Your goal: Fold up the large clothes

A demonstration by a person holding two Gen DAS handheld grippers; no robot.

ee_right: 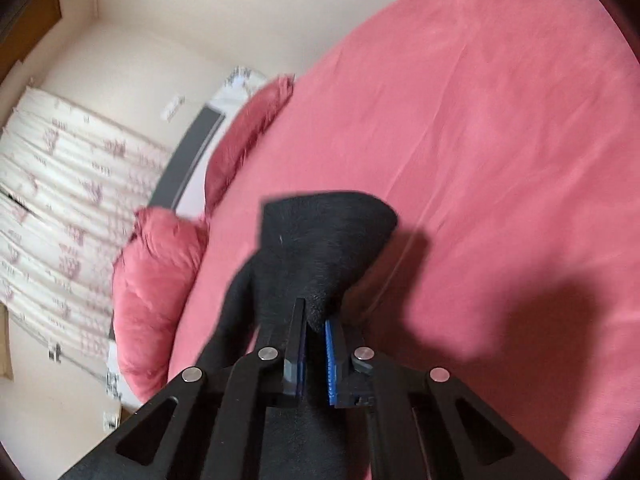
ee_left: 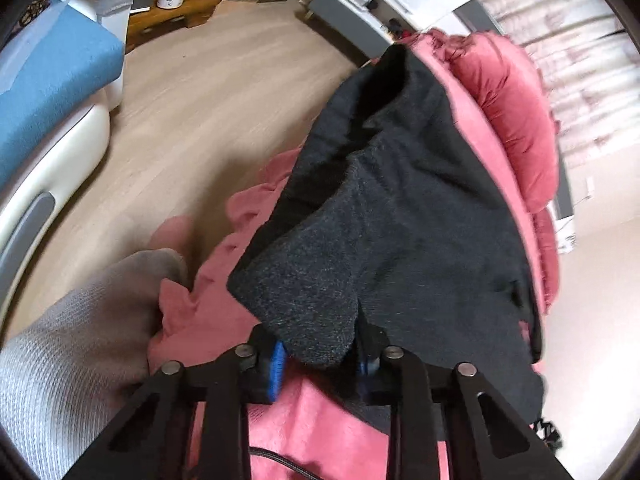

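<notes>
A dark charcoal knit garment [ee_left: 400, 208] lies bunched along the pink bed [ee_left: 208, 320] in the left wrist view. A thick folded corner of it sits between the blue pads of my left gripper [ee_left: 320, 356], which is shut on it. In the right wrist view another end of the dark garment [ee_right: 320, 240] stands up, lifted over the pink sheet [ee_right: 480, 140]. My right gripper [ee_right: 316, 320] is shut on that end, and the cloth hangs down behind its fingers.
Red-pink pillows [ee_right: 156, 280] lie at the bed's head by a patterned white curtain [ee_right: 60, 200]. A person's grey-clad leg [ee_left: 72, 340] is at the bed's edge. Beyond are wooden floor [ee_left: 208, 100], a blue-cushioned seat [ee_left: 52, 80] and a wooden shelf [ee_left: 176, 8].
</notes>
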